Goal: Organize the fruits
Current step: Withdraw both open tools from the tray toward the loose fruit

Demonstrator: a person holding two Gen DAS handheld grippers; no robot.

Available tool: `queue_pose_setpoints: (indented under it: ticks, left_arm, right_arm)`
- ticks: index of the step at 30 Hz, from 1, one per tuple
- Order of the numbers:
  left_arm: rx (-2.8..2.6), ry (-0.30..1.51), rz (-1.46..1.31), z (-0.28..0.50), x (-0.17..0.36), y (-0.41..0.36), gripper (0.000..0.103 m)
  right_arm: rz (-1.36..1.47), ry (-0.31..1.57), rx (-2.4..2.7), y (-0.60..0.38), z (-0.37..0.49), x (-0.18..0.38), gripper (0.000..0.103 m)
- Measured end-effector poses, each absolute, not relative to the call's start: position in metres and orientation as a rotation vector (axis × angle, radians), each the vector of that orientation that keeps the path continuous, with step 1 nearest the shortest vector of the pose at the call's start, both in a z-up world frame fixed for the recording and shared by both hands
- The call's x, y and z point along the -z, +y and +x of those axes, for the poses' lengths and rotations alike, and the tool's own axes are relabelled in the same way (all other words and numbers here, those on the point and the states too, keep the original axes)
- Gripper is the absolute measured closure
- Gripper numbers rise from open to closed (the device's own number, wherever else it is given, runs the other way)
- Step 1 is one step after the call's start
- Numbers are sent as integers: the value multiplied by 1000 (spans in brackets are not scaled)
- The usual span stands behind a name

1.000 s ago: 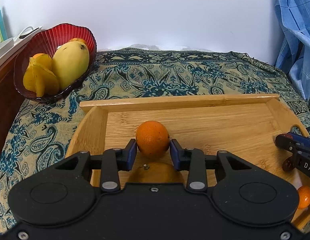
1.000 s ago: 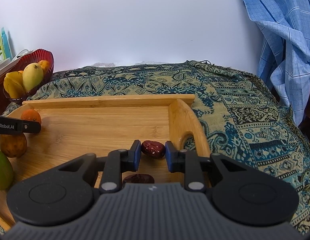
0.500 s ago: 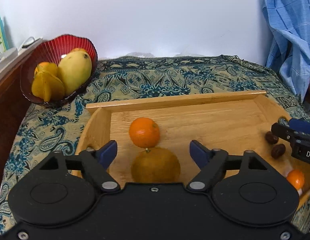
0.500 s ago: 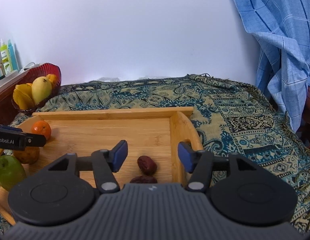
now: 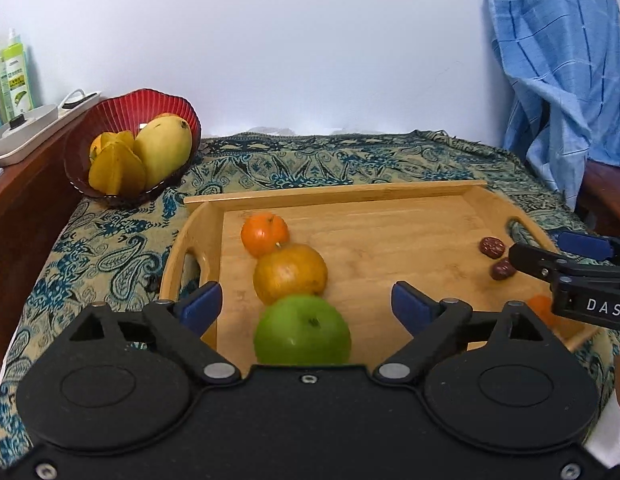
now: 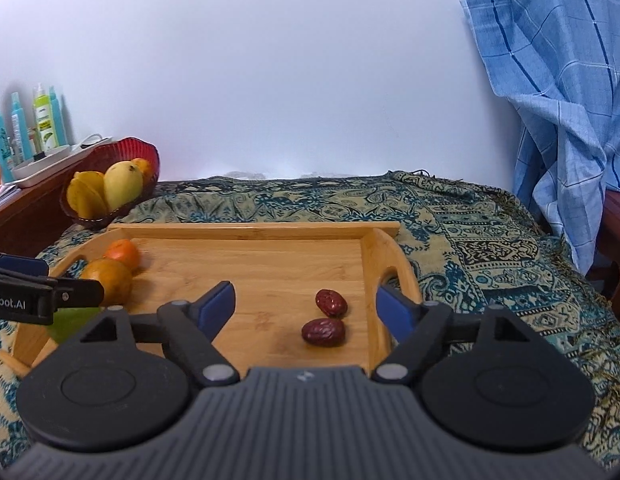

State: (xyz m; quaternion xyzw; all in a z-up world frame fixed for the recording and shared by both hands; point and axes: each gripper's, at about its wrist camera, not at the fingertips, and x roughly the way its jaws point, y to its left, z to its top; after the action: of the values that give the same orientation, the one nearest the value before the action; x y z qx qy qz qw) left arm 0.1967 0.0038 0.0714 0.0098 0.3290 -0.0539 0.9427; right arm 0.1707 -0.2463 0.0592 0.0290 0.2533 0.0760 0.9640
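Note:
A wooden tray (image 5: 390, 192) (image 6: 254, 229) lies on the patterned cloth. Along its left side a small orange (image 5: 264, 233) (image 6: 122, 254), a larger yellow-orange fruit (image 5: 290, 273) (image 6: 108, 280) and a green apple (image 5: 302, 330) (image 6: 70, 322) form a row. Two dark red dates (image 6: 331, 303) (image 6: 323, 332) (image 5: 492, 246) (image 5: 503, 269) rest near the tray's right handle. My left gripper (image 5: 306, 307) hangs above the apple, its jaws still opening and pressing on nothing. My right gripper (image 6: 306, 300) hovers near the dates, jaws likewise opening, holding nothing.
A red bowl (image 5: 110, 112) (image 6: 122, 148) with a mango (image 5: 164, 148), starfruit and another fruit stands at the back left beside a wooden shelf (image 5: 26, 208) bearing bottles. A blue checked cloth (image 5: 562, 72) (image 6: 558, 100) hangs at the right. A small orange fruit (image 5: 542, 308) sits at the tray's near right.
Both grippers let go and spread wide: the left released the small orange, the right released a date. Both have drawn back and up, bringing the green apple into the left view.

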Motion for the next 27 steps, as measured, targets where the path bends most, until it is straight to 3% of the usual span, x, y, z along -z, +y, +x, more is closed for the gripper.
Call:
queue_pose_setpoints:
  ticks: [27]
  left_arm:
    - [115,592,5,72,-44,7,5]
  right_arm:
    - [-40,474,-236,-215,68,-37,14]
